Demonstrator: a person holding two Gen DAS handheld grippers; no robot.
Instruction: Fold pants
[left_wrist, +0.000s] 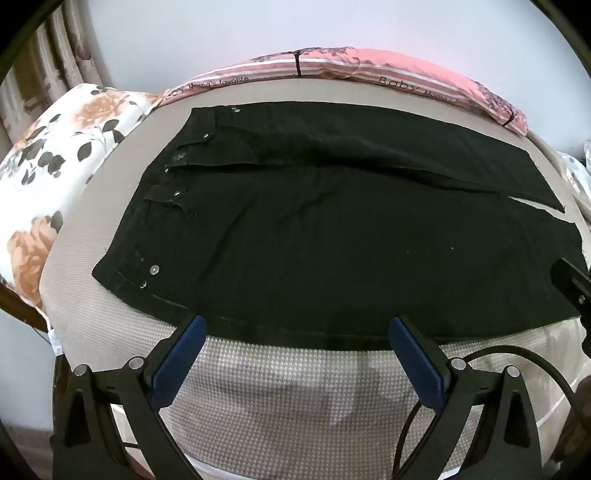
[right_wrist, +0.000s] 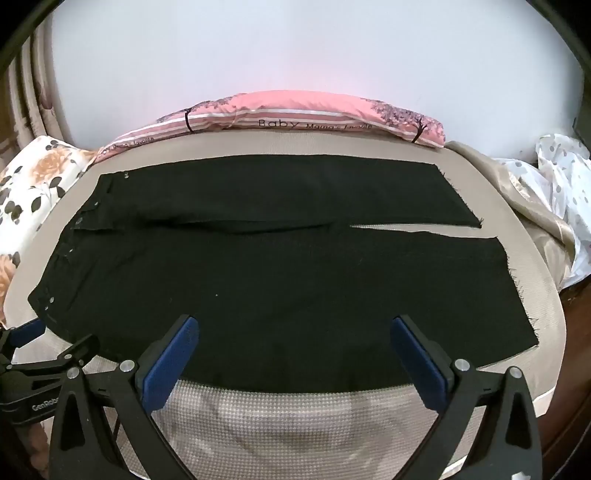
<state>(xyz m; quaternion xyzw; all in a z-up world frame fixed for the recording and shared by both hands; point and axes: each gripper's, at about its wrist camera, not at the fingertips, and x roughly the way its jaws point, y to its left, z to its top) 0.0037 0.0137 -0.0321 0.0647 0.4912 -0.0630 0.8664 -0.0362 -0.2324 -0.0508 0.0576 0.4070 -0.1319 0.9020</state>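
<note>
Black pants lie flat and spread out on a beige mattress, waistband to the left and the two legs to the right, with a thin gap between the legs. They also show in the right wrist view. My left gripper is open and empty, its blue pads at the pants' near edge by the waist end. My right gripper is open and empty over the near edge of the near leg. The left gripper's body shows at the left edge of the right wrist view.
A pink striped pillow lies along the far edge by the white wall. A floral pillow is at the left. Crumpled white and beige bedding lies at the right. A black cable trails near the left gripper.
</note>
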